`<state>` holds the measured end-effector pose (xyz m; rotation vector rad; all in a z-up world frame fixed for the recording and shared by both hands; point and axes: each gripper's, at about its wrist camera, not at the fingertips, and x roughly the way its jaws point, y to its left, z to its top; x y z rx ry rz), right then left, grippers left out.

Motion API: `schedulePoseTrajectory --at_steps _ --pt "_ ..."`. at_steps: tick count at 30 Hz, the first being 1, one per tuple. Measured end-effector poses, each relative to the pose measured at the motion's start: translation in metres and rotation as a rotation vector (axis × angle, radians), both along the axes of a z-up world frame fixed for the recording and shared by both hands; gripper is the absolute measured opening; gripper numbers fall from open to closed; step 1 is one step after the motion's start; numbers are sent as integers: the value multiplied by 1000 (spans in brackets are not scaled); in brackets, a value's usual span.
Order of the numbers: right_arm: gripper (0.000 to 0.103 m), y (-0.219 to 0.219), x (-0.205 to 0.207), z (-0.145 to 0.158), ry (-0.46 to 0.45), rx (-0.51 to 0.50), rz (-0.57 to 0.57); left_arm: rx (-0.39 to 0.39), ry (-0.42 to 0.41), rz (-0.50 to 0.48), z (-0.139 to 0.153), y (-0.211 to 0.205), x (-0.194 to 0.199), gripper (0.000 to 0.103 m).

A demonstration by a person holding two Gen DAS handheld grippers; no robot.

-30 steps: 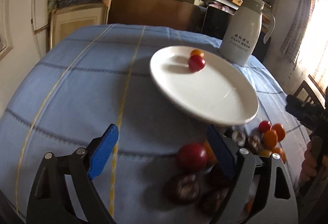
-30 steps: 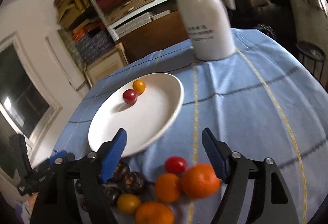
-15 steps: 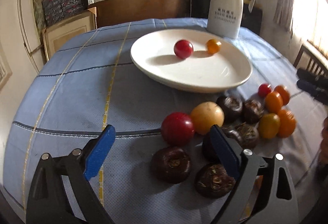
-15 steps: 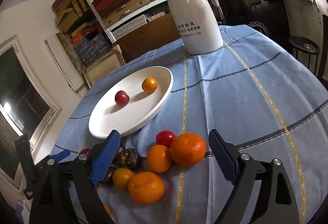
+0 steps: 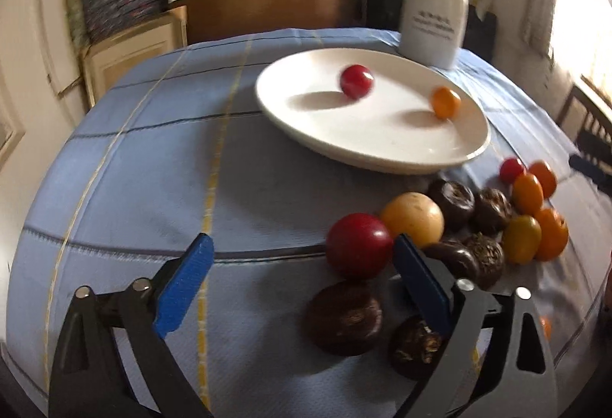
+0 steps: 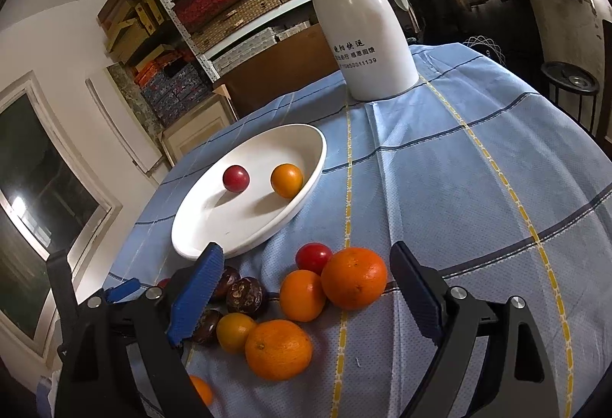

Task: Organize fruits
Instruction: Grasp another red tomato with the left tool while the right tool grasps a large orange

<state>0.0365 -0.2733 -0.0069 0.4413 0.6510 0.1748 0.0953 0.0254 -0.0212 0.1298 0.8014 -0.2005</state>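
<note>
A white plate (image 5: pixel 363 138) holds a red cherry tomato (image 5: pixel 356 81) and an orange one (image 5: pixel 445 102), lying apart. My left gripper (image 5: pixel 302 245) hovers low over the cloth with its jaws closing. A large red fruit (image 5: pixel 359 245) lies just inside its right finger, untouched, with a yellow fruit (image 5: pixel 413 217) behind it. Dark brown fruits (image 5: pixel 346 318) lie close by. My right gripper (image 6: pixel 306 257) is open above a small red tomato (image 6: pixel 313 257) and several oranges (image 6: pixel 354 278). A yellow tomato (image 6: pixel 234 332) and dark fruits (image 6: pixel 244 297) lie by its left finger.
A tall white jug (image 6: pixel 367 35) stands behind the plate (image 6: pixel 229 222) on the blue checked tablecloth (image 6: pixel 459 188). Bare cloth stretches to the right of the oranges and left of the plate. Shelves of boxes fill the back wall. The table edge drops off at the right.
The two tomatoes on the plate have rolled apart. The left view has rolled level and shifted, so the large red fruit now lies by the right finger. The right jaws have widened slightly.
</note>
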Motion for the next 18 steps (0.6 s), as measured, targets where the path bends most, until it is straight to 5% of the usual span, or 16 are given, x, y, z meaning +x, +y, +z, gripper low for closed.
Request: schedulePoseTrajectory --at_steps 9,18 --pt "89 2 1 0 6 -9 6 -116 63 -121 -5 -6 7 38" --pt "89 -6 3 -3 34 -10 -24 -144 76 -61 -6 9 13 38"
